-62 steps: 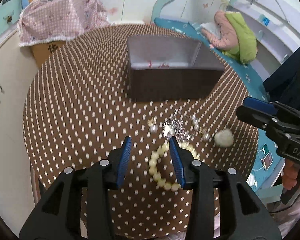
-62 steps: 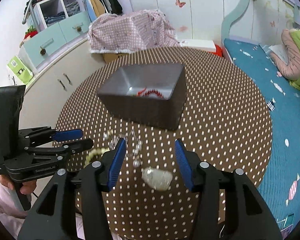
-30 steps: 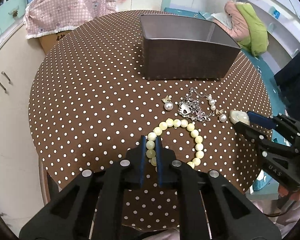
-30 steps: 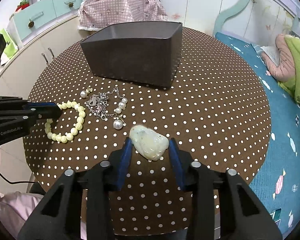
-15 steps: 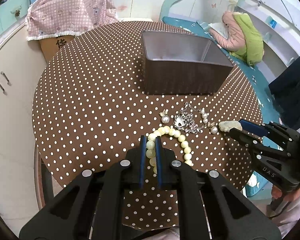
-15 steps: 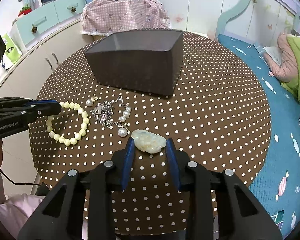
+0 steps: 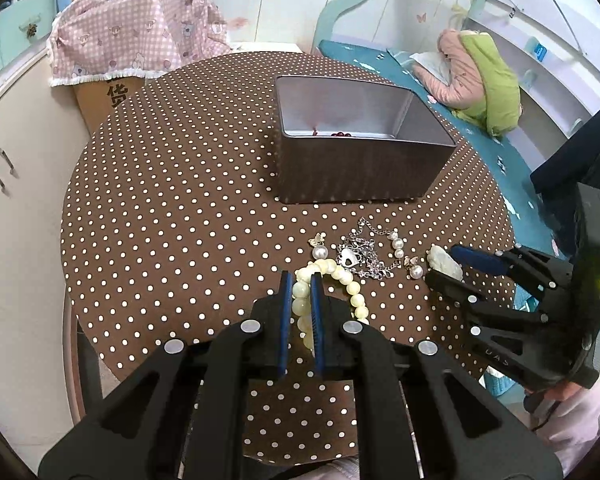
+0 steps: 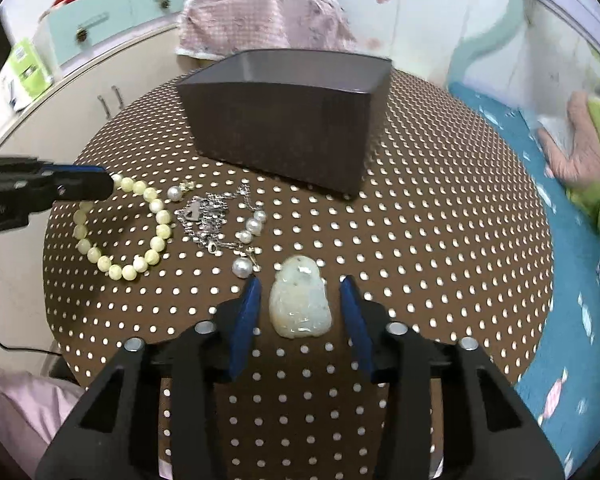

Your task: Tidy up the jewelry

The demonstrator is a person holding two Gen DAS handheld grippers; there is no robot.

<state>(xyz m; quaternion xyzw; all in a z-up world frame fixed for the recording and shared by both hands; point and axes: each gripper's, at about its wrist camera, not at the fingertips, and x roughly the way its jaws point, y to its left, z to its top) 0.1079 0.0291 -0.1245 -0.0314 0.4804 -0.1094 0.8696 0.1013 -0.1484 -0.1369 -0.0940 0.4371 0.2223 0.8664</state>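
We see that the left gripper [image 7: 300,292] has a matte black plastic frame with two long fingers, each lined on its inner face with a blue pad [image 7: 285,300]. Round silver screw heads [image 7: 251,325] sit at the pivots of both linkages. The right gripper [image 8: 300,300] is built the same way: black angular arms with triangular cut-outs, blue pads [image 8: 247,316] and silver screws [image 8: 396,327]. In the left wrist view, its body carries white lettering reading "DAS" and a small lit yellow-green indicator. A thin black cable runs at the near left in the right wrist view. The person's sleeves are pale pink.
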